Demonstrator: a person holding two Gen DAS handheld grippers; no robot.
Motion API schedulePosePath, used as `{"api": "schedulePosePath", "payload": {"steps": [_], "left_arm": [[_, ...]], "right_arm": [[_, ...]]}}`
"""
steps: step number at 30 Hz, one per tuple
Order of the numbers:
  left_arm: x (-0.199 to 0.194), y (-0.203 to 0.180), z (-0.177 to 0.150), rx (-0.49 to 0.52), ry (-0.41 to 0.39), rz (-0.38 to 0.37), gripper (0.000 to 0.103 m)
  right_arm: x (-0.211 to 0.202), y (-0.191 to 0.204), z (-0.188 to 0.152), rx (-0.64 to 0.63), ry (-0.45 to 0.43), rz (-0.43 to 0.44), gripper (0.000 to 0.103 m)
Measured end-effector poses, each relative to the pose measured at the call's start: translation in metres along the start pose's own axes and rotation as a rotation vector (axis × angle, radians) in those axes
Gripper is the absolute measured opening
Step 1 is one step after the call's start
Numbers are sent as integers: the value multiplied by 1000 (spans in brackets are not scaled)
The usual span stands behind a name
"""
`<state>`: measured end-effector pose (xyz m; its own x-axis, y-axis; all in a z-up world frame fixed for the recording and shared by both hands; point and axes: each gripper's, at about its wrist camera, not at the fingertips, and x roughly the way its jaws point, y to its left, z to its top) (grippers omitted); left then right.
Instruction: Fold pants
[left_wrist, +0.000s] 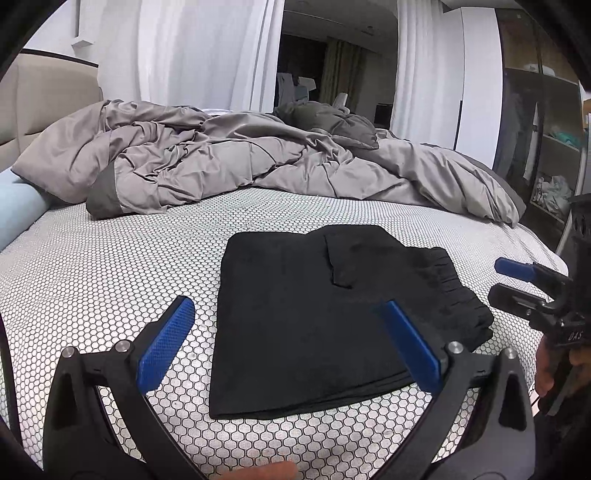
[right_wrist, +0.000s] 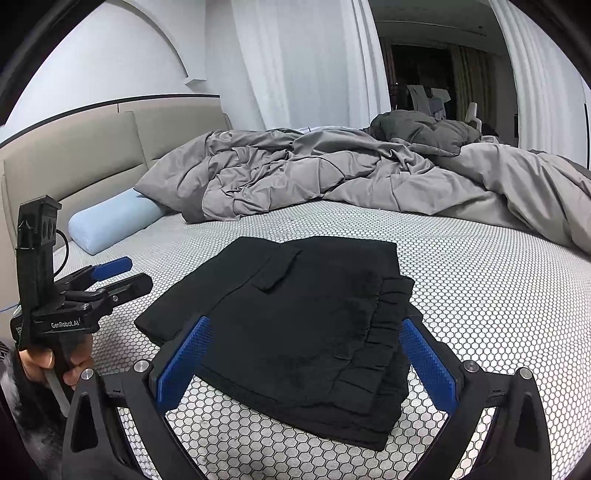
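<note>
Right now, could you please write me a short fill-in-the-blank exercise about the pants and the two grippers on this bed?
1. The black pants lie ____ into a stack on the honeycomb-patterned mattress.
2. Both the left gripper and the right gripper have their jaws ____.
3. The rumpled duvet behind the pants is ____ in colour.
4. Neither gripper holds ____.

Missing words: folded; open; grey; anything
</note>
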<state>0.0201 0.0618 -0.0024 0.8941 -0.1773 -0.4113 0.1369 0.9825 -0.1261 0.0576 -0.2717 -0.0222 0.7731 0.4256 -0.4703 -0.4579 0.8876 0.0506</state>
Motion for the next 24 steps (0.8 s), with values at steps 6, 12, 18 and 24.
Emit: {"api": "schedulePosePath", "payload": {"steps": [6, 12, 18, 24], "left_arm": [[1, 0, 0, 6, -3, 1, 102], [1, 1, 0, 7, -2, -1, 102], [1, -1, 0, 9, -5, 1, 102], [0, 0, 1, 12, -7, 2, 102]], "right_arm": [[1, 0, -1, -3, 2, -7, 103], [1, -1, -1, -4, 0, -12, 103], [1, 0, -1, -8, 4, -15, 103], [1, 0, -2, -9, 2, -16, 103]]}}
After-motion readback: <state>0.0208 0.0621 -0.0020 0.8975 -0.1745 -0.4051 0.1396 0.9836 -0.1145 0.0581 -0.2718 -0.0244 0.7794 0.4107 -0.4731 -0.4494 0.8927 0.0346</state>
